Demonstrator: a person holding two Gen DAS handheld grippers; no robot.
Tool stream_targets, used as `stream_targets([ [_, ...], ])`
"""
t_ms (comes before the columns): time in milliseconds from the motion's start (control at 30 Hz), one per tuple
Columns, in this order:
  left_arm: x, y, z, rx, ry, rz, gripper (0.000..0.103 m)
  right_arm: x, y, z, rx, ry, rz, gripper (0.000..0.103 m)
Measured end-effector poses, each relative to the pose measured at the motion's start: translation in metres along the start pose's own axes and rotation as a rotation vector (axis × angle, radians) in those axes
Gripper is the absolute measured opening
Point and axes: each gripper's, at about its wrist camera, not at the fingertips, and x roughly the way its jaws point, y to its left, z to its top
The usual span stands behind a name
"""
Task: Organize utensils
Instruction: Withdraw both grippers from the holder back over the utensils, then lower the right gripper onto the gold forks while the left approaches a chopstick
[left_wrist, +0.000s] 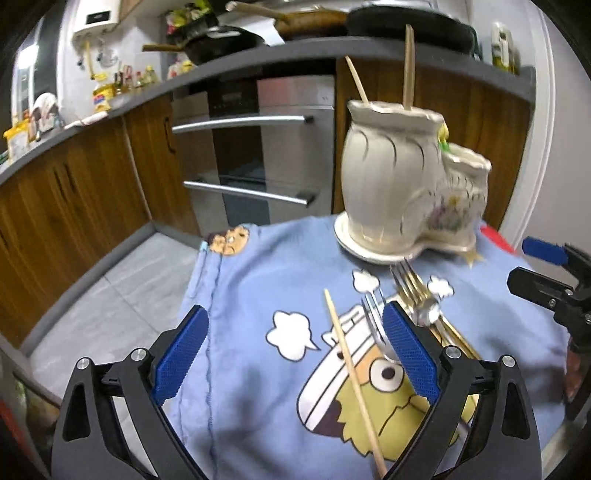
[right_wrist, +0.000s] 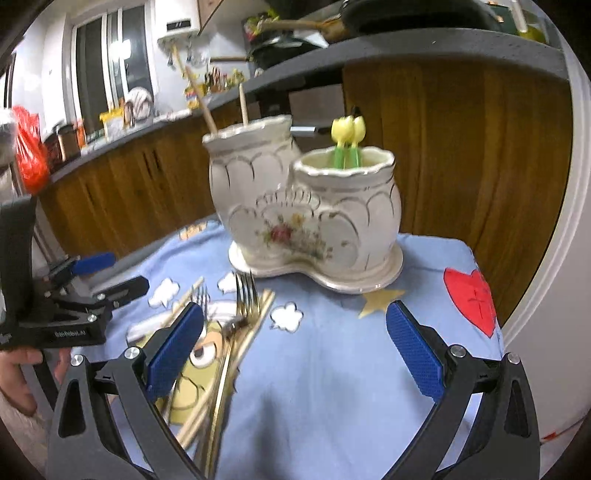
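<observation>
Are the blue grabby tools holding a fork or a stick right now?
No, nothing is held. The left tool and the right tool are both open, above the chopstick and forks lying on the cloth.

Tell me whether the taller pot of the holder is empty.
Not empty: two wooden sticks stand upright in the taller pot, their tops poking above its rim.

The loose chopstick (left_wrist: 354, 384) runs out past the bottom edge of the left wrist view. One blue pad (left_wrist: 410, 349) covers part of the silver fork (left_wrist: 375, 326). The right wrist view is motion-blurred, so the utensil pile (right_wrist: 225, 354) cannot be counted.
</observation>
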Motion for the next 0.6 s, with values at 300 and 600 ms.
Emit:
stream_targets([
  [300, 0.009, -0.011, -0.006, 0.07, 0.113, -0.051, 0.082, 0.017, 0.009, -0.011, -0.078, 0.122, 0.005, 0.098],
  [600, 0.013, -0.026, -0.011, 0.113, 0.169, -0.108, 0.062, 0.022, 0.025, -0.015, -0.124, 0.179, 0.055, 0.063],
])
